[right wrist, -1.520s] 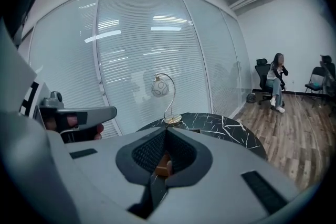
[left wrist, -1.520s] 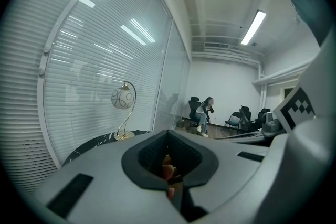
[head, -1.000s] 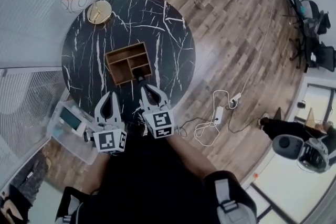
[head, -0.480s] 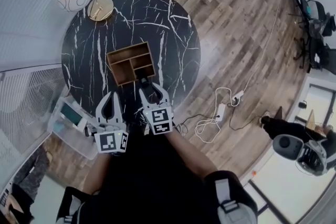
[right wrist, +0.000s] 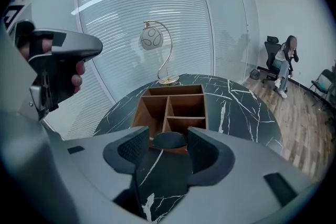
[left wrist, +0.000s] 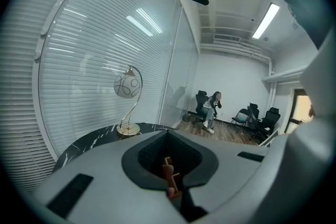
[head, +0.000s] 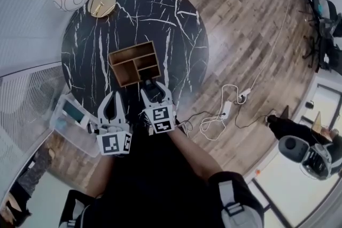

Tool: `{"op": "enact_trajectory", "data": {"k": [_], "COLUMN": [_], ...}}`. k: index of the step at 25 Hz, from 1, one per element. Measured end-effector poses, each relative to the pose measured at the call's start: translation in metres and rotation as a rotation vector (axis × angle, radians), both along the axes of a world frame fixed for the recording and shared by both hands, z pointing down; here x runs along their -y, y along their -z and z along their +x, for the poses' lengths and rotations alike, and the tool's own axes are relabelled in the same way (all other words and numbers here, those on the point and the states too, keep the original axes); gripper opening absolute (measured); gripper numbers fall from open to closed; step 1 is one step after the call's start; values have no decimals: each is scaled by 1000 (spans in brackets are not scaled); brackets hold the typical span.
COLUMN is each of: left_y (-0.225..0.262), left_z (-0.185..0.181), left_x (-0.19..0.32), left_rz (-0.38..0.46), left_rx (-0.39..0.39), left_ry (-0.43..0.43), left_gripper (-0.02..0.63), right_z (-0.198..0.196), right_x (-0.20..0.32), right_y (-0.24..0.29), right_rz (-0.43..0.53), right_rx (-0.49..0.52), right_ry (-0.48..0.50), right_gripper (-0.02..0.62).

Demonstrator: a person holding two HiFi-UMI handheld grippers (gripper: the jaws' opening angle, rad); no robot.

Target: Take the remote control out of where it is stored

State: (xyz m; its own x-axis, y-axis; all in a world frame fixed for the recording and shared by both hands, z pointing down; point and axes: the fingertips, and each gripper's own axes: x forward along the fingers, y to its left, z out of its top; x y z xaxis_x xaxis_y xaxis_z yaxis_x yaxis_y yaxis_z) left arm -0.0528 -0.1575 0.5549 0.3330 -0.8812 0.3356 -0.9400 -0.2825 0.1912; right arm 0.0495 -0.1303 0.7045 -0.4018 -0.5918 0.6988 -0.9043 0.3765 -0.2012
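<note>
R gripper angled down at black marble table, jaws just opened wide, pads clear of dark remote lying btwn them on tabletop, right in front of wooden box, outside its compartments. L gripper alongside, jaws together, nothing clamped.

Black, white-veined table; brown organizer; gold lamp base.

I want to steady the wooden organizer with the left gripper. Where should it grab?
Probably the wooden organizer's left side wall, from above, one of the fingers inside the near-left compartment: that wall is thin, upright and nearest the left gripper.
</note>
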Motion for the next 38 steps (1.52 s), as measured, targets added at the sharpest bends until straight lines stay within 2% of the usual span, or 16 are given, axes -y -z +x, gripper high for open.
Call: {"op": "enact_trajectory", "data": {"k": [6,13,38], "left_y": [-6,-10,11], "left_z": [0,0,-11], "left_x": [4,9,-9], "left_rz": [-16,-20,33], "left_rx": [3,7,-9], "left_ry": [13,28,33], "left_gripper": [8,8,8], "right_z": [-2,-3,1], "right_x": [-1,1,-1], "right_y": [-15,-18,-9], "right_rz": [-34,-23,-9], "right_rx": [-30,-60,-108], "right_ry": [36,58,21], "right_gripper": [207,207,206]}}
